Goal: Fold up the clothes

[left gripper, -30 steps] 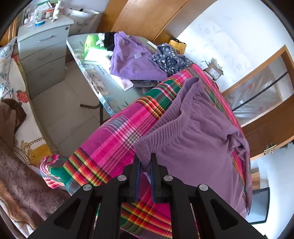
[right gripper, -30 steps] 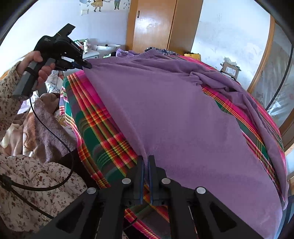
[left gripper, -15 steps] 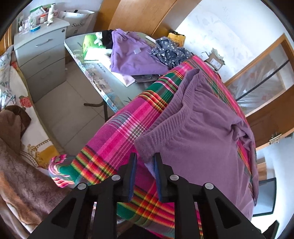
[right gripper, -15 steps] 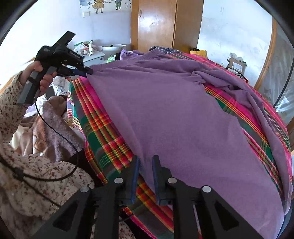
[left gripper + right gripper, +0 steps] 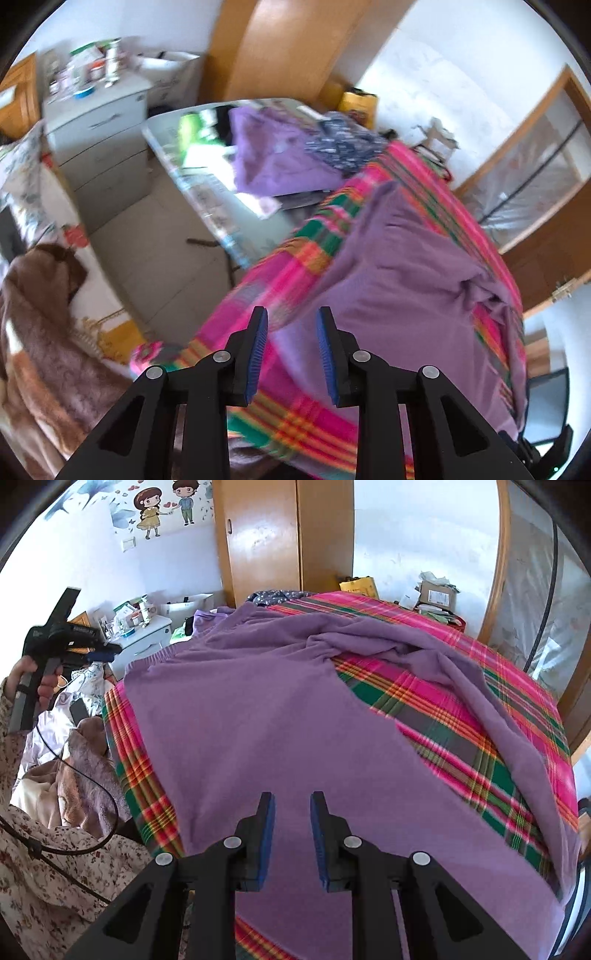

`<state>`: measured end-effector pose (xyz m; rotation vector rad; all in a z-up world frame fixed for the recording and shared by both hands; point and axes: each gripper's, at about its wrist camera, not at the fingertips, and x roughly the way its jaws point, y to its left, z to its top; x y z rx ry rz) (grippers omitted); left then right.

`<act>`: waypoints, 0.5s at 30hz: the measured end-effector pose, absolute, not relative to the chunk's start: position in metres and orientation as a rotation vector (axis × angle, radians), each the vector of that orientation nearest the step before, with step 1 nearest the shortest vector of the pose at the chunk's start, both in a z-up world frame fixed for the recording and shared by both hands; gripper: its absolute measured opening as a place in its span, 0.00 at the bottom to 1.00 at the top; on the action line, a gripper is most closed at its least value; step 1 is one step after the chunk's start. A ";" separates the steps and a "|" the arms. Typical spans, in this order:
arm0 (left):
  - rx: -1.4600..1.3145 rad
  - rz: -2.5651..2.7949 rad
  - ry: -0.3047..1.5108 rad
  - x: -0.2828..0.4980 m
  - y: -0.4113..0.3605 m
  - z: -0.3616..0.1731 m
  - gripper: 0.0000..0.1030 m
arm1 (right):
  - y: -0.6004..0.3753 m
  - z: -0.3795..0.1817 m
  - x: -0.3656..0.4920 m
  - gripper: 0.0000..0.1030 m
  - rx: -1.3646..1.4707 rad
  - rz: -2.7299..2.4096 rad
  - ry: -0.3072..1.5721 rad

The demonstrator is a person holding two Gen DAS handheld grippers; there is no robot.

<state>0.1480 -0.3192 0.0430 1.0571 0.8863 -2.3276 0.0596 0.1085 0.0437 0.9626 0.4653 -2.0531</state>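
A purple sweater (image 5: 266, 720) lies spread flat on a pink and green plaid cloth (image 5: 454, 734), one sleeve bunched and trailing to the right. My right gripper (image 5: 291, 812) hovers open just above the sweater's near hem, nothing between its fingers. My left gripper (image 5: 290, 328) is open too, lifted clear of the sweater's (image 5: 402, 280) left corner; that view is motion-blurred. In the right wrist view the left gripper (image 5: 105, 651) shows at far left, held in a hand and off the cloth's edge.
A grey table (image 5: 207, 192) beyond the plaid cloth holds another purple garment (image 5: 273, 162) and a dark patterned one (image 5: 343, 144). A white drawer unit (image 5: 99, 125) stands left. A brown blanket (image 5: 40, 332) lies at lower left. Wooden wardrobe (image 5: 266, 539) behind.
Both grippers opened and let go of the sweater's hem corners, then drew back and up. The sweater settled flat on the plaid cloth. The left gripper swung away to the left.
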 end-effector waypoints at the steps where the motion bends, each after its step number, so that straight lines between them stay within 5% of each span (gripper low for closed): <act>1: 1.063 -2.349 0.858 0.140 -0.315 0.048 0.28 | 0.108 0.046 0.056 0.20 0.956 -2.060 0.474; 9: 1.138 -2.486 0.619 0.055 -0.306 0.090 0.31 | 0.108 0.080 0.024 0.20 0.888 -2.141 0.582; 15: 1.252 -2.522 0.607 -0.003 -0.320 0.095 0.37 | 0.110 0.120 -0.022 0.21 0.850 -2.190 0.471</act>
